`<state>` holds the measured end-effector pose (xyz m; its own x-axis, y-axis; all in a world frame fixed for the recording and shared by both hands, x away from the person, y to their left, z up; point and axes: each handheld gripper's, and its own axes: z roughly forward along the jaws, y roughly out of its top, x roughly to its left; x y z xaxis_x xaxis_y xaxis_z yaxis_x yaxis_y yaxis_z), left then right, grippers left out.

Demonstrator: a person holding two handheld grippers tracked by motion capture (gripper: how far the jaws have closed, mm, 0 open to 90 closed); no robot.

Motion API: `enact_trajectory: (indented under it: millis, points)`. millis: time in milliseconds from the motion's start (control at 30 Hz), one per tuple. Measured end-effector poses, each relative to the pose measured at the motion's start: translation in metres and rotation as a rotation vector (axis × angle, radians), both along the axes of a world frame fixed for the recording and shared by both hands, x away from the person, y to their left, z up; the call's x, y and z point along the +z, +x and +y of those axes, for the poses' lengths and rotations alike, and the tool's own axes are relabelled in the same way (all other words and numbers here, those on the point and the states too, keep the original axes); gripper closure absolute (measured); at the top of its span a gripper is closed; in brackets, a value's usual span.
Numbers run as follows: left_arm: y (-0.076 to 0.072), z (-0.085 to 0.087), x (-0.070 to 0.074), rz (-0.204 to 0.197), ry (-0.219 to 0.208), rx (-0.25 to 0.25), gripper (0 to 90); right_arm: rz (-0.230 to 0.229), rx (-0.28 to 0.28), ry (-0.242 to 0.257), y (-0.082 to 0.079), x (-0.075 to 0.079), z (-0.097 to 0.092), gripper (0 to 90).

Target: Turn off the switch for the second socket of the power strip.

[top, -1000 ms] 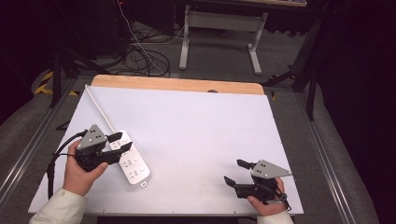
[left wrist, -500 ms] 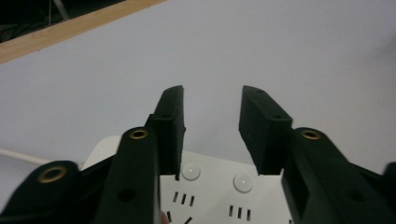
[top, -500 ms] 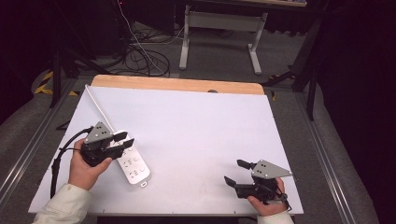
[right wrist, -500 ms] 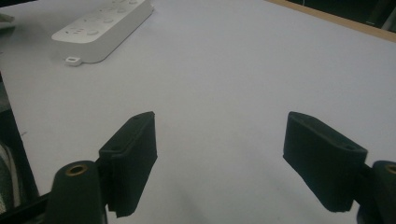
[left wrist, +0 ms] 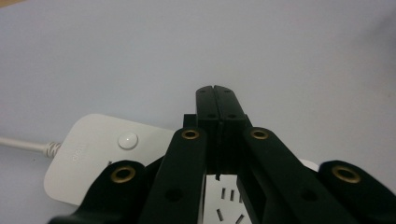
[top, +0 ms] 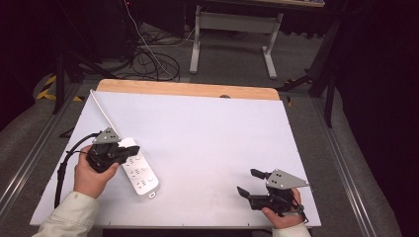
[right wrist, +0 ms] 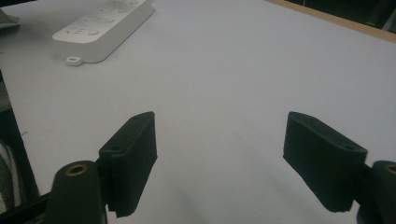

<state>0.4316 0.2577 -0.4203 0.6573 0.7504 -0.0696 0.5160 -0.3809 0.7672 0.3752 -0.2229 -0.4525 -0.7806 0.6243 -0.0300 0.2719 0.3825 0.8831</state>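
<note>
A white table (top: 212, 133) with a wooden far edge is filling the middle of the high view, standing on grey carpet. A white power strip (top: 141, 170) is lying flat near the table's left side, its white cord (top: 103, 109) running toward the far left corner. The person's left hand (top: 91, 174) is holding the left gripper (top: 129, 150) over the strip's cord end; its jaws are pressing together with nothing between them. At the near right, the right gripper (top: 248, 181) is hovering low over bare table, well apart from the strip, jaws spread wide and holding nothing.
</note>
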Motion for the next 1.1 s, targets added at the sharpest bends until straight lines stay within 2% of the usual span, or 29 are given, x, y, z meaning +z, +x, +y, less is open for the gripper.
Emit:
enact_trajectory:
  millis: [67,100,133,200,300,567,633,800,933,1000,1100]
  points:
    - [0.001,0.0,0.0,-0.003,0.026,0.012,90.0,0.0,0.0,0.0,0.0,0.0,0.0,26.1]
    - [0.001,0.0,0.0,-0.003,0.026,0.012,90.0,0.0,0.0,0.0,0.0,0.0,0.0,26.2]
    - [0.003,-0.001,-0.002,0.017,0.028,0.027,90.0,0.0,0.0,0.001,0.0,0.0,0.0,26.1]
    - [0.004,-0.001,-0.002,0.022,0.038,0.026,90.0,-0.001,0.001,0.0,0.0,0.0,0.0,26.2]
    - [0.009,-0.002,-0.007,0.061,0.051,0.037,90.0,-0.001,0.001,0.001,0.0,0.0,0.0,26.2]
    - [0.014,-0.004,-0.012,0.093,0.094,0.038,90.0,0.001,0.003,0.003,0.0,0.0,0.0,26.1]
    - [0.016,-0.006,-0.013,0.094,0.131,0.035,90.0,0.003,0.002,0.003,0.0,0.0,0.0,26.1]
    - [0.019,-0.01,-0.016,0.114,0.162,0.027,90.0,0.005,0.003,0.003,0.0,0.0,0.0,26.2]
    - [0.021,-0.011,-0.018,0.129,0.164,0.022,90.0,0.006,0.005,0.005,0.0,0.0,0.0,26.1]
    - [0.023,-0.011,-0.019,0.142,0.181,0.03,90.0,0.006,0.006,0.006,0.0,0.0,-0.001,26.1]
    - [0.024,-0.011,-0.02,0.151,0.177,0.044,90.0,0.007,0.005,0.004,0.0,0.0,-0.001,26.1]
